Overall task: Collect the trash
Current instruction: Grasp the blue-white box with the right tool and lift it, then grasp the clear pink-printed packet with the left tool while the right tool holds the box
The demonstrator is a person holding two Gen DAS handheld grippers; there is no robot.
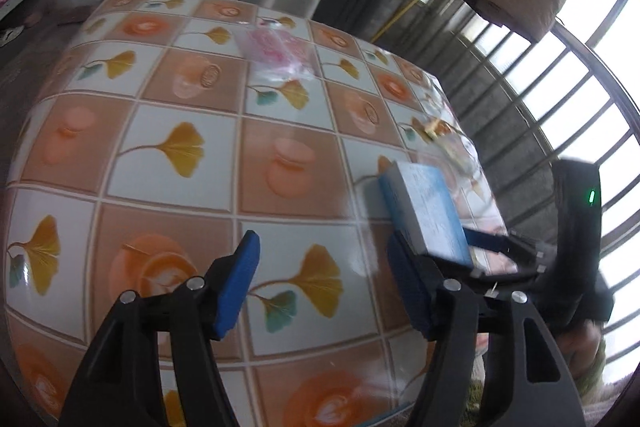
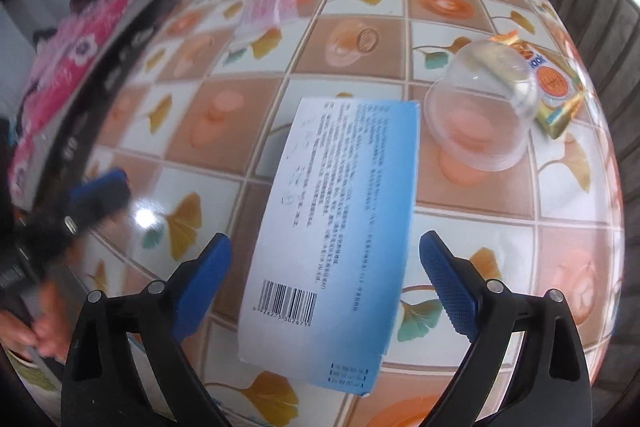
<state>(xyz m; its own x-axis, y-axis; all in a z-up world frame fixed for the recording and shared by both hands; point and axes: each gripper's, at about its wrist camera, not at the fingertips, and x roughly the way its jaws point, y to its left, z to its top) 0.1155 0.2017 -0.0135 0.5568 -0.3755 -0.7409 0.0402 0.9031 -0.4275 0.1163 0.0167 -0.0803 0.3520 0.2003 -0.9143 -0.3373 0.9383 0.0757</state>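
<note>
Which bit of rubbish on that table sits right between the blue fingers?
The blue and white box with the barcode, lying flat between the open right hand-held gripper. The clear plastic cup, yellow wrapper and pink bag lie farther off.

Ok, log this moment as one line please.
right tongs: open, straddling blue box | left tongs: open, empty | on table: clear cup, snack wrapper, pink bag
</note>
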